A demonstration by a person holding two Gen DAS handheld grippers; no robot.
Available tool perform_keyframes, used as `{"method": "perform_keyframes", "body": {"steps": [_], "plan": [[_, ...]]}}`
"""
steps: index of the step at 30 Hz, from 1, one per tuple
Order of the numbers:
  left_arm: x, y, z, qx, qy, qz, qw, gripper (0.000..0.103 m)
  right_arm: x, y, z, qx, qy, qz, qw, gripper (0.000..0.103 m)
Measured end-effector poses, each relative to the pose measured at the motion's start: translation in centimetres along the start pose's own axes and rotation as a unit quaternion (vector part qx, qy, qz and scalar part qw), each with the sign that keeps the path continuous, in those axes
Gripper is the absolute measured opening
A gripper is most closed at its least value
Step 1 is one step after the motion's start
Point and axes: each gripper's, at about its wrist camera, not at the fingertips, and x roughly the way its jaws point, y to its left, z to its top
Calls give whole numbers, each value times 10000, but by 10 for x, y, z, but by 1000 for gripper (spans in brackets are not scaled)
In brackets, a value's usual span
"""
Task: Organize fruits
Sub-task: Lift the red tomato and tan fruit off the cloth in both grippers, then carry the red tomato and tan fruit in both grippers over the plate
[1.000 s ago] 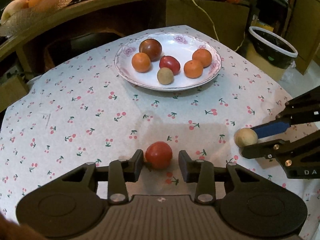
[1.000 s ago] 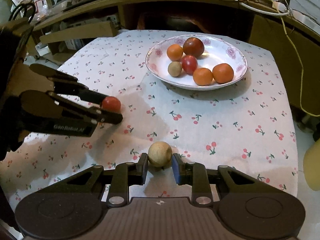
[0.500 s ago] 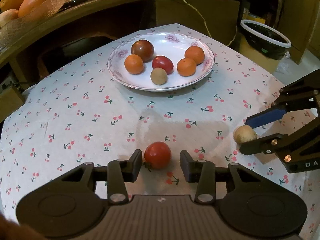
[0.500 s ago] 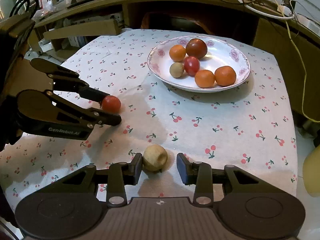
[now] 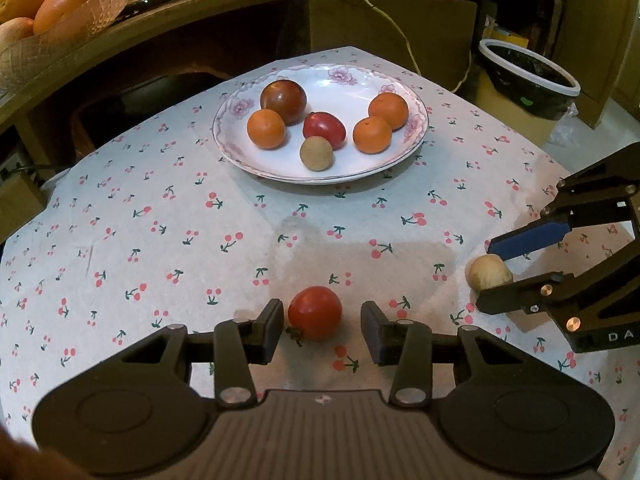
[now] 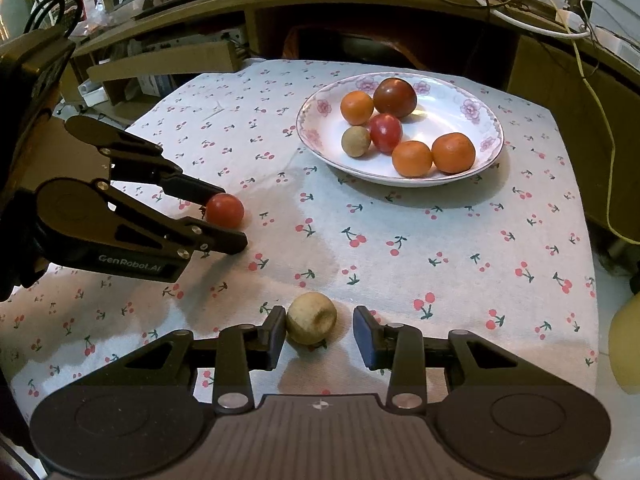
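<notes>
A red tomato [image 5: 315, 312] lies on the cherry-print cloth between the fingers of my left gripper [image 5: 323, 331], close to the left finger with a clear gap on the right; the gripper is open. The right wrist view shows this tomato [image 6: 224, 211] and my left gripper [image 6: 229, 218] at the left. A tan round fruit [image 6: 311, 318] rests against the left finger of my open right gripper [image 6: 320, 334], apart from the right one. From the left wrist view, that fruit [image 5: 488, 272] and my right gripper [image 5: 488, 275] are at the right. The flowered plate [image 5: 344, 88] [image 6: 444, 120] holds several fruits.
A wooden sideboard with cables runs behind the table. A dish of large oranges [image 5: 36, 4] sits on it at the left. A white-rimmed bin [image 5: 528, 76] stands beyond the table's right corner. A yellow object [image 6: 624, 344] is at the right edge.
My right gripper's jaws have opened off the tan fruit, which now rests on the cloth. The left gripper's jaws stand slightly wider around the tomato. Neither hand has shifted.
</notes>
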Motion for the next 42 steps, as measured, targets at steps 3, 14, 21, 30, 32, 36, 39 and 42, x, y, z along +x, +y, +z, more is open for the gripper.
{"method": "perform_keyframes", "body": {"steps": [3,14,21,30,32,36,39,42], "plan": [[1,2,2,-113,22,-4,9999,48,1,0,1,-3,6,-3,10000,38],[1,-5,4,-95,60,110,9999,37,3,9,4,-219,58,-127,9997,28],[-2,-9,7,-60,15,112,9999,34,3,4,9,-100,8,-158,9998,28],[-2,-11,9,5,16,109,9999,34,2,0,12,4,-59,-238,9997,28],[2,-10,7,-10,81,139,9999,35,3,-1,13,27,-52,-237,9997,28],[3,-7,6,-70,38,90,9999,35,4,-2,13,67,-28,-235,9997,28],[3,-7,4,-39,-5,88,10000,35,6,-3,13,104,10,-234,9997,28],[2,-7,3,-49,3,75,10000,34,6,-3,12,102,17,-241,9997,28]]}}
